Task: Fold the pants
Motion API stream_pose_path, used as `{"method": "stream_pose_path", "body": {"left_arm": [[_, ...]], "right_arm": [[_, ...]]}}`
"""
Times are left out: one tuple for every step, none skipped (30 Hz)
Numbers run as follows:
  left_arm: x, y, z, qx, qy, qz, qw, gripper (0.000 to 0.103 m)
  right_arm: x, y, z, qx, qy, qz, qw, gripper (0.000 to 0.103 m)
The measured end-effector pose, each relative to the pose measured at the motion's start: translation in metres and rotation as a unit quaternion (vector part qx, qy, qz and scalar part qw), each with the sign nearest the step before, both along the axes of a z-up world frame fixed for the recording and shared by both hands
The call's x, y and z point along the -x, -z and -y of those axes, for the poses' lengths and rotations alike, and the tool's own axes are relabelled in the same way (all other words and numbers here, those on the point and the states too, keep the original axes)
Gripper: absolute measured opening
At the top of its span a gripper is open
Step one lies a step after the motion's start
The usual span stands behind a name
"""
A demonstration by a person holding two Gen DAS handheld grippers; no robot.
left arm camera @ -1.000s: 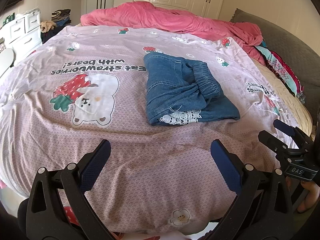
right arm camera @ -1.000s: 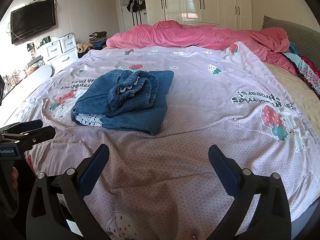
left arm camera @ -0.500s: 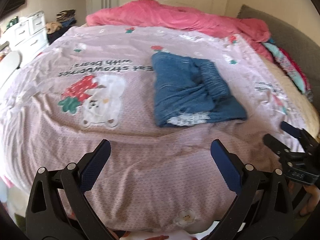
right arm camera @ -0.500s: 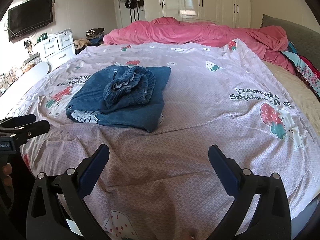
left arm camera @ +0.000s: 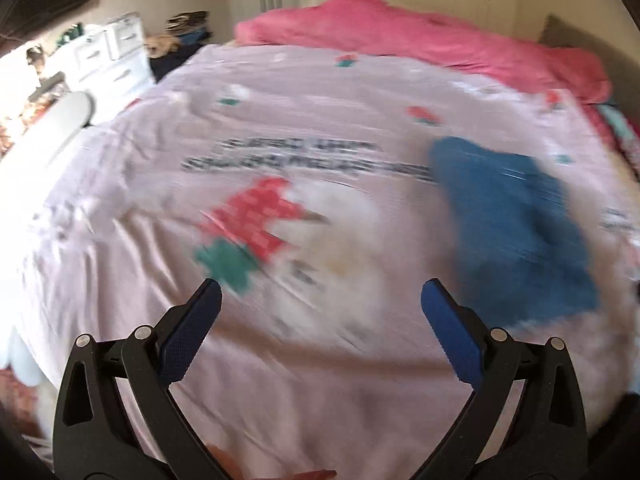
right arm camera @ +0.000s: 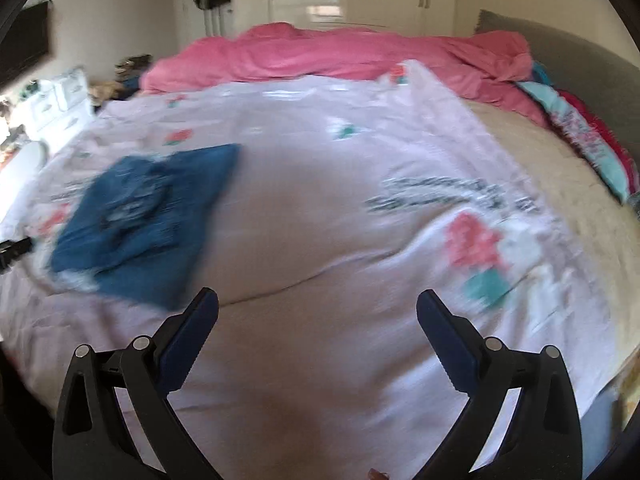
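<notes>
Both cameras have swung outward since a moment ago: the folded pants (left arm camera: 516,232), which sat near the middle of each view, now lie off to one side, still a compact denim bundle on the bed (left arm camera: 280,360), toward its middle. That reads as the fold being finished and the person backing away. The left gripper (left arm camera: 320,332) and right gripper (right arm camera: 318,336) both have their jaws spread wide, holding nothing. Motion blur smears everything: the sheet's lettering, the bundle's waistband and its edges can't be made out.
</notes>
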State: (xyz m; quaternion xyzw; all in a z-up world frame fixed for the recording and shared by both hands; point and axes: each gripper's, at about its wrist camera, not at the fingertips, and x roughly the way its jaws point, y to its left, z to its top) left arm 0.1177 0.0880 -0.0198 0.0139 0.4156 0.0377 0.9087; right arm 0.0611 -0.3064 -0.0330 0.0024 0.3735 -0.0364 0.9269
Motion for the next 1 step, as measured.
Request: {"method": "stream_pose_path", "body": {"left_arm": [[-0.0164,0.0046,-0.0134,-0.011,-0.014,-0.01,0.9998,0.094]], "right_arm": [[-0.006,-0.0005,0.0099,0.023,0.011,0.003,1.0,0.099]]}}
